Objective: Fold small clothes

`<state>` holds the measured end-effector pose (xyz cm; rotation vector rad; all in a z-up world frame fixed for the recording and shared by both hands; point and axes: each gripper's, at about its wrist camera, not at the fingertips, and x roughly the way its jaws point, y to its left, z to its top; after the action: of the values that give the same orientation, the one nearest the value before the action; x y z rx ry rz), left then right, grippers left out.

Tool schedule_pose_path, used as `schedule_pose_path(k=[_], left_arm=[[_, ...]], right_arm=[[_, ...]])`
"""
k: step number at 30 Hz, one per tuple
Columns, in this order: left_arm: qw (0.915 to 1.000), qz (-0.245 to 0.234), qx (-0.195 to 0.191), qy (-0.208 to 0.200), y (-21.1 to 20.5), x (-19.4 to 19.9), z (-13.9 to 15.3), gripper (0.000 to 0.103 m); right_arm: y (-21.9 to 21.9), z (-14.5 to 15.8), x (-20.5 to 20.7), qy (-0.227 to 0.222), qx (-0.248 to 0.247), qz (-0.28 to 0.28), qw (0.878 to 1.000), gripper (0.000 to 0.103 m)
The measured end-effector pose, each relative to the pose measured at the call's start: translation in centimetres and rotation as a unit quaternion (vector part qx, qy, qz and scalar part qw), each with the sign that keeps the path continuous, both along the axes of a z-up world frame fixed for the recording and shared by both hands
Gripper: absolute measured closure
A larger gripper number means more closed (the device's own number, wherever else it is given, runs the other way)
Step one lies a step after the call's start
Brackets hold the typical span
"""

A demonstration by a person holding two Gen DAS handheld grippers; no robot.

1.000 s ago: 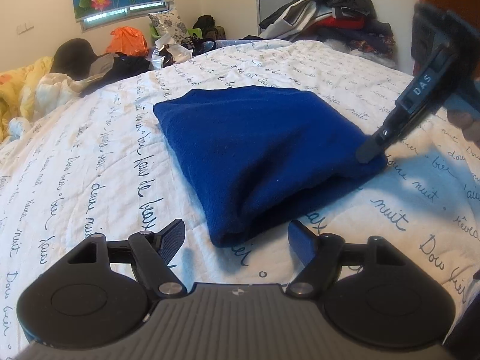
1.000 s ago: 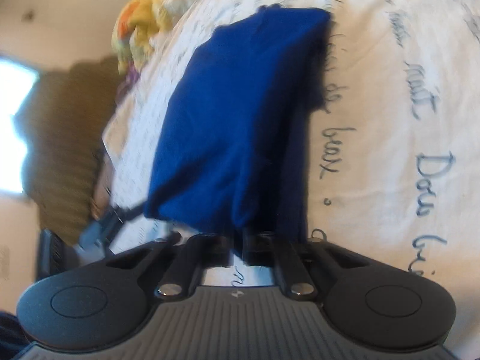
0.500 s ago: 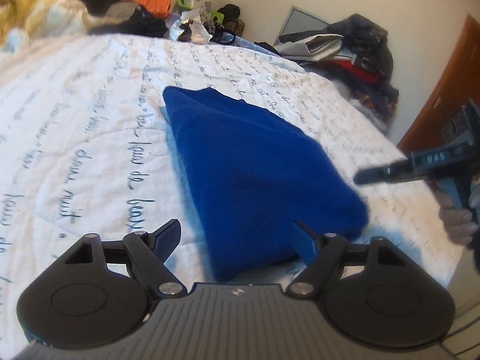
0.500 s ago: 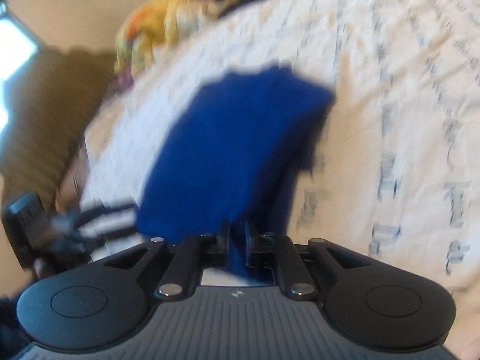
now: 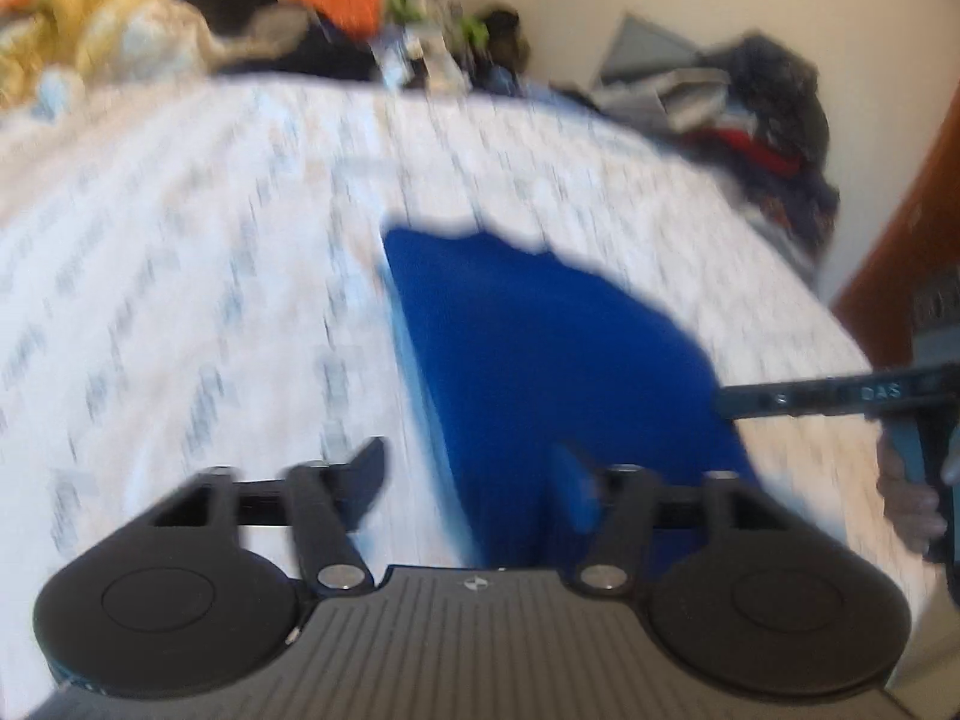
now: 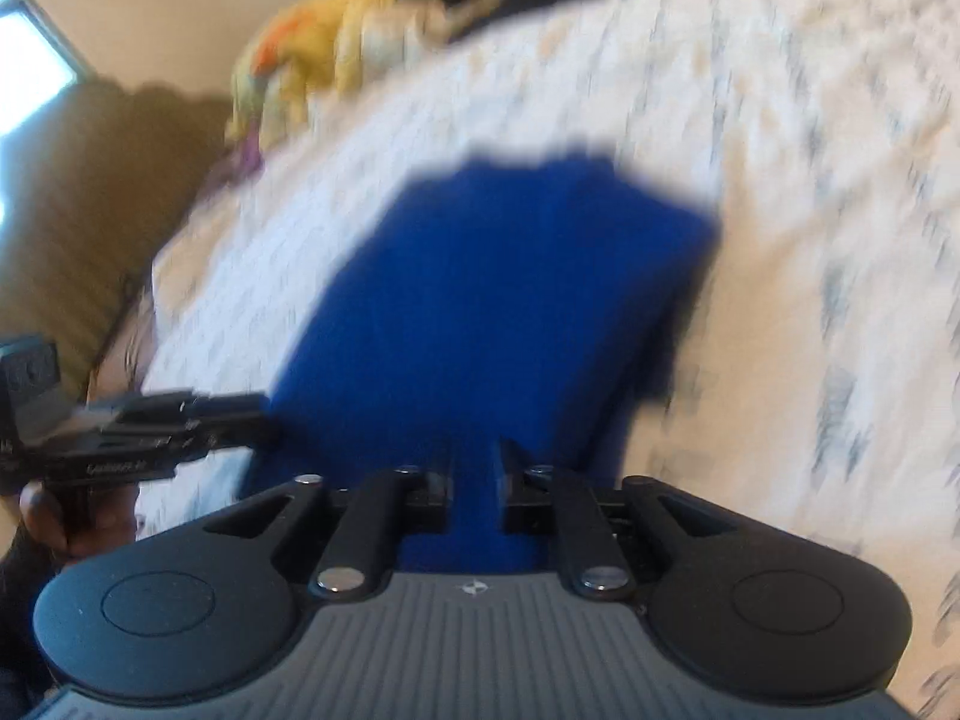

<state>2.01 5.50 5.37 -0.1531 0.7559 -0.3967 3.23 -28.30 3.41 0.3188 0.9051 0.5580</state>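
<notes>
Here, from my left wrist, the folded blue garment lies on the bed, toward the near right corner of the printed cover, and my left gripper has its jaws spread wide with nothing held; one finger sits over bare sheet, the other over the cloth's near end. My right gripper shows at the right edge, side-on, beside the garment's right border, so this view cannot say how far its jaws stand apart. I judge the fold made and the step to be letting go: I should draw both hands straight off without dragging the top layer, or the bundle will slide open. From my right wrist, my right gripper has jaws that have just been opening; they stand a little apart with blue cloth showing in the gap, and through the blur I cannot tell whether the pads press it. This view alone shows the garment's far edge and the bed's left side, with the left gripper near the cloth's left border.
</notes>
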Motion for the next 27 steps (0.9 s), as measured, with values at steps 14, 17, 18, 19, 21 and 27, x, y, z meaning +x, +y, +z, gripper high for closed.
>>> schedule_pose_path(k=[14,17,18,19,21,27], left_arm=[[0.9894,0.023,0.143,-0.013,-7.4,11.8,-4.6,0.034],[0.9910,0.036,0.127,-0.021,-5.7,9.2,-3.4,0.030],[0.9924,0.038,0.116,-0.021,-4.9,8.1,-3.1,0.027],[0.9944,0.037,0.098,-0.014,-4.2,6.8,-2.8,0.022],[0.9985,0.022,0.048,0.015,-2.9,4.5,-2.9,0.020],[0.9990,-0.006,0.026,0.036,-4.8,3.4,-4.6,0.020]], right_arm=[[2.6,-5.9,12.0,-0.081,-0.156,-0.059,0.983,0.061],[2.8,-5.5,11.2,-0.060,-0.143,-0.068,0.985,0.059],[2.1,-4.4,10.3,-0.057,-0.113,-0.077,0.989,0.058],[1.1,-2.5,9.1,-0.059,-0.079,-0.082,0.992,0.049],[0.2,-2.3,6.8,-0.045,-0.017,-0.086,0.995,0.028],[-1.6,-2.9,2.1,-0.005,0.012,-0.058,0.998,0.028]])
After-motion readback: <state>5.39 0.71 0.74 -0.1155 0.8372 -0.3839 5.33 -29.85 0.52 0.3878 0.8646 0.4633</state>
